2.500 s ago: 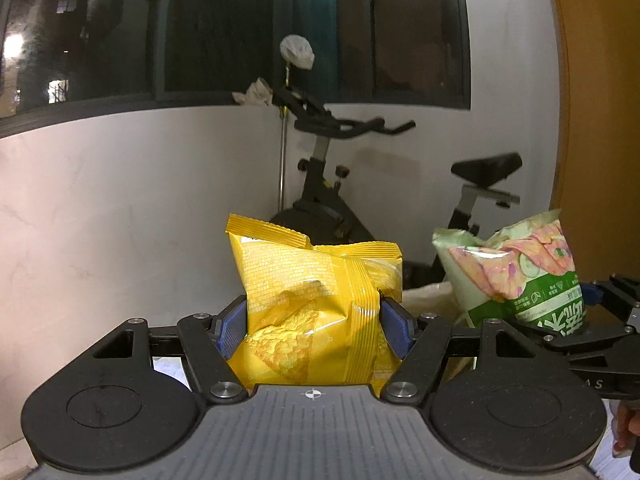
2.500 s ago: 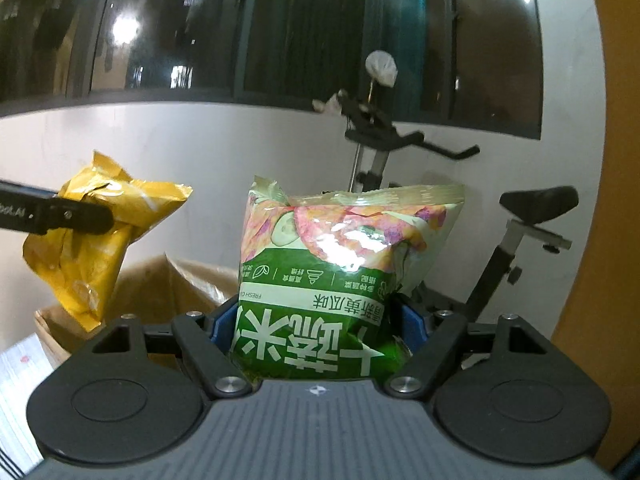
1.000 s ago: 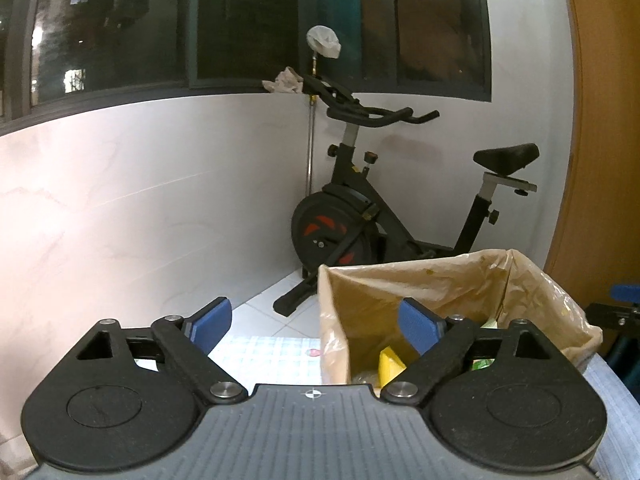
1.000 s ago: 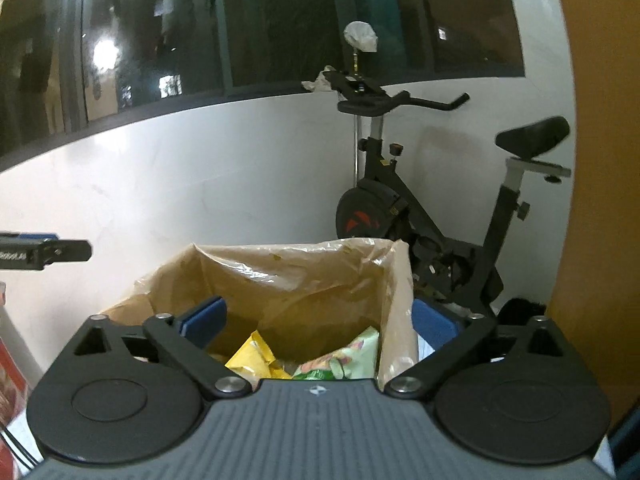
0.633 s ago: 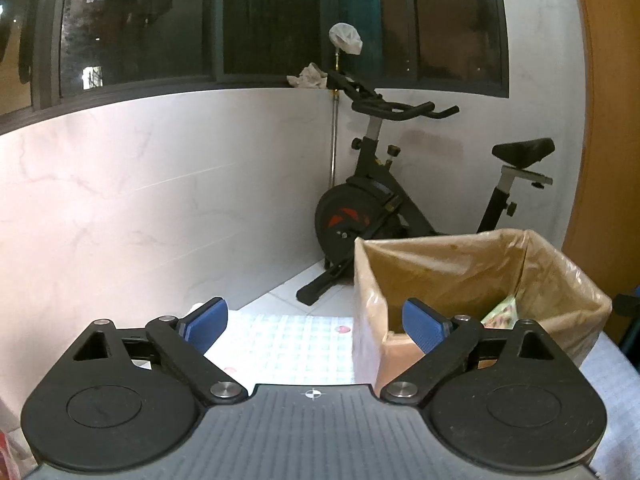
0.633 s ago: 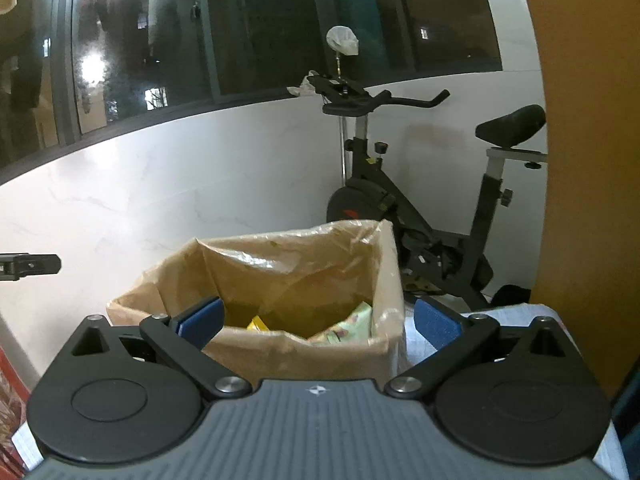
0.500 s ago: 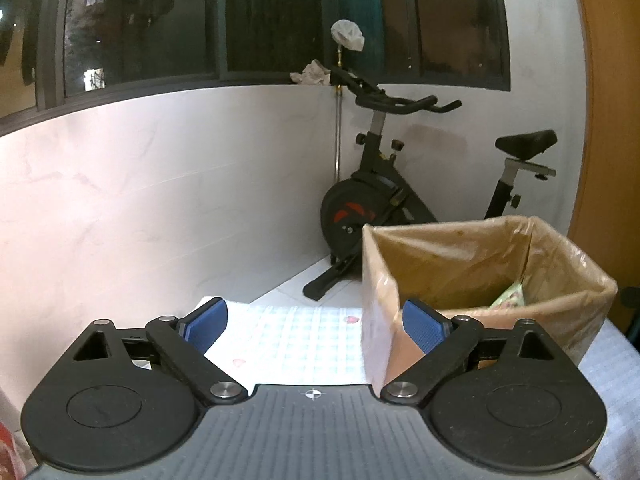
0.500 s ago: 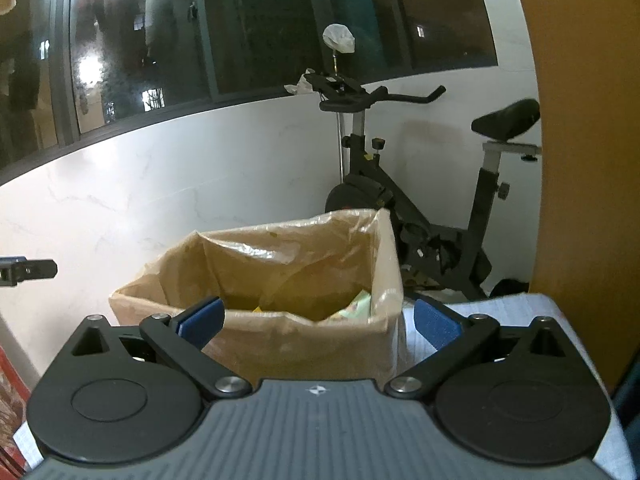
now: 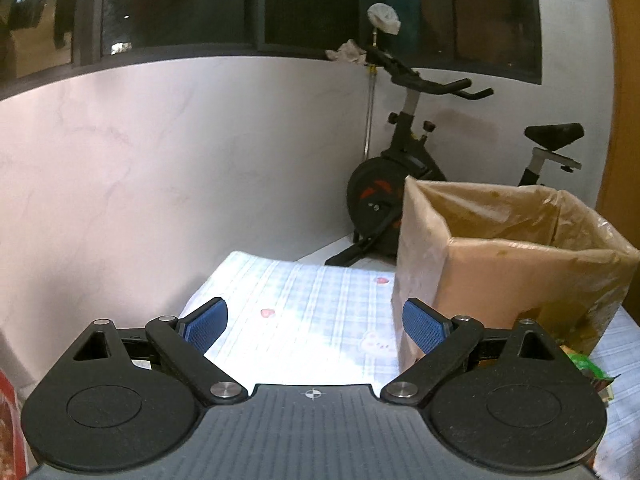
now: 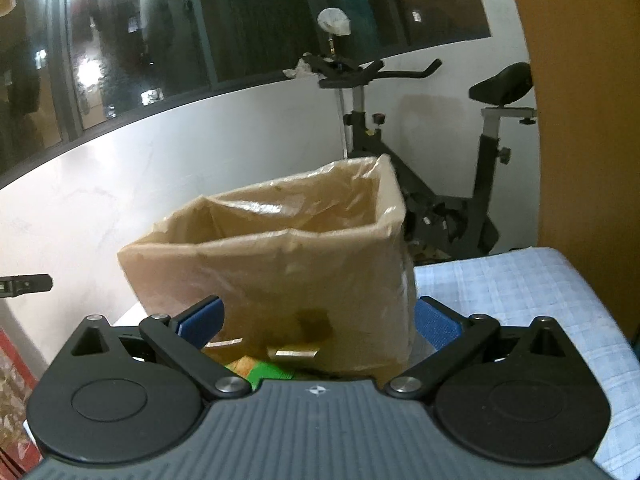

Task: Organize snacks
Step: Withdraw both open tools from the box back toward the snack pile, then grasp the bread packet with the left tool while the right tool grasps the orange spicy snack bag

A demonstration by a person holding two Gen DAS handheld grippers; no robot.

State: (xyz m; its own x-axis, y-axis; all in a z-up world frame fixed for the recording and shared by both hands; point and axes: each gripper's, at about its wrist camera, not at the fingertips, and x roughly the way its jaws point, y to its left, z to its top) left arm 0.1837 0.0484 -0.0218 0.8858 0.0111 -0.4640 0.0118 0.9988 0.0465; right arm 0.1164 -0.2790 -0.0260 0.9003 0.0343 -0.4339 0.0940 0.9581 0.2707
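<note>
Both grippers are empty, so the step in hand looks like going for the next snack. The left gripper (image 9: 314, 326) has its fingers spread wide with nothing between them, over a bare stretch of the checked cloth (image 9: 304, 312) on the worktop. The right gripper (image 10: 318, 322) is just as wide open and holds nothing; it faces the near wall of the cardboard box (image 10: 280, 264), which is lined with a clear plastic bag.

From this low angle the inside of the box is hidden, so how many snacks already lie in it cannot be told. At least one green snack packet (image 10: 260, 370) lies on the worktop at the foot of the box, just ahead of the right gripper, and a green packet edge (image 9: 584, 368) shows beside the box in the left view; whether they are the same packet is unclear. These are judged left to do.

An exercise bike (image 9: 404, 168) stands behind the worktop against the white wall, well apart. The tall box wall itself is the main obstacle: anything picked up must be lifted over its rim.
</note>
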